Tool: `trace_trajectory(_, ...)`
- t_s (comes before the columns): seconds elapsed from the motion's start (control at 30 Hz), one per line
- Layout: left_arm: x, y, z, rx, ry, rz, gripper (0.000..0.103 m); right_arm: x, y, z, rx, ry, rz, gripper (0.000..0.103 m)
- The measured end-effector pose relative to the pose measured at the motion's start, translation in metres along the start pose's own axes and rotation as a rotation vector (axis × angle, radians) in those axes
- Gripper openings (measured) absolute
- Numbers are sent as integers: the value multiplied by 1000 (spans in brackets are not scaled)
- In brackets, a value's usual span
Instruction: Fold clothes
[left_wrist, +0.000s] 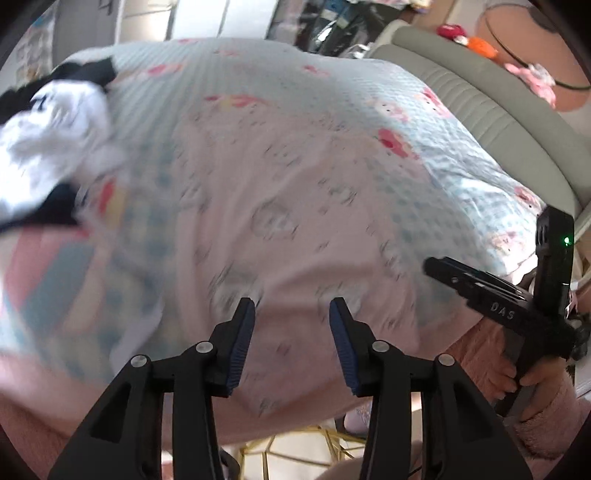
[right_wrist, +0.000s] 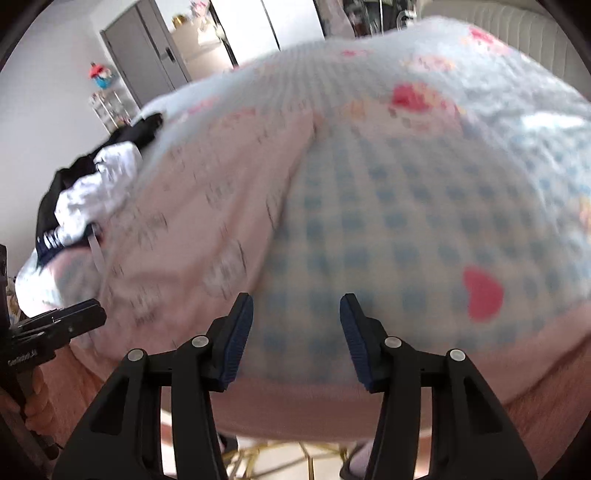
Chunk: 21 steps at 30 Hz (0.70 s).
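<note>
Both your claws stand part open, empty: left claw (left_wrist: 291, 306) over the pink garment (left_wrist: 280, 206), right claw (right_wrist: 297, 301) over the checked bedcover (right_wrist: 406, 206) just beside it. The garment lies spread on the bed, still wrinkled, no clear fold visible. A heap of black and white clothes (left_wrist: 48, 147) waits at the far left. Most folding looks ahead of you.

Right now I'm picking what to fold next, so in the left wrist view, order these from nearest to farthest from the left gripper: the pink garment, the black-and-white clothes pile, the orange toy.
1. Pink garment, directly under the left gripper.
2. Black-and-white clothes pile, far left on the bed.
3. Orange toy, top right, beyond the headboard.
</note>
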<state>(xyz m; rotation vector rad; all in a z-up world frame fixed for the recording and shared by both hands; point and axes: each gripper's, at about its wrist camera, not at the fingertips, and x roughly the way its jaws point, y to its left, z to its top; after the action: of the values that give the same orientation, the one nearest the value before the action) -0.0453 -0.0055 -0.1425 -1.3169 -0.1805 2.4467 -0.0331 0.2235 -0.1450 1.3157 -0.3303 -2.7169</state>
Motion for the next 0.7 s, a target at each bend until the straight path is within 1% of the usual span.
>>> trace_trajectory(0.07, 13, -6, 10, 18, 19, 5, 44, 8, 5, 12, -28, 18, 13, 50)
trace_trajectory(0.13, 26, -10, 13, 24, 48, 12, 44, 24, 12, 15, -63, 69, 33, 50)
trace_trajectory(0.2, 24, -7, -4, 20, 76, 31, 46, 39, 15, 11, -80, 114, 68, 50)
trace_trajectory(0.23, 24, -6, -11, 18, 89, 41, 46, 41, 17, 6, -93, 119, 64, 50)
trace_trajectory(0.33, 28, -5, -23, 13, 114, 65, 46, 51, 19, -5, -178, 131, -41, 49)
trace_trajectory(0.43, 19, 3, -23, -32, 97, 1, 46, 43, 9, -7, -156, 134, -117, 50)
trace_trajectory(0.53, 8, 14, -27, -75, 48, -79, 46, 32, 4, -8, -141, 120, -176, 50)
trace_trajectory(0.6, 2, 21, -31, -109, 20, -129, 46, 20, 5, -5, -121, 71, -156, 50)
trace_trajectory(0.67, -6, 22, -33, -125, -15, -160, 46, 9, 8, 2, -107, 15, -127, 51)
trace_trajectory(0.7, -10, 22, -35, -125, -34, -170, 46, 6, 11, 7, -111, -6, -98, 52)
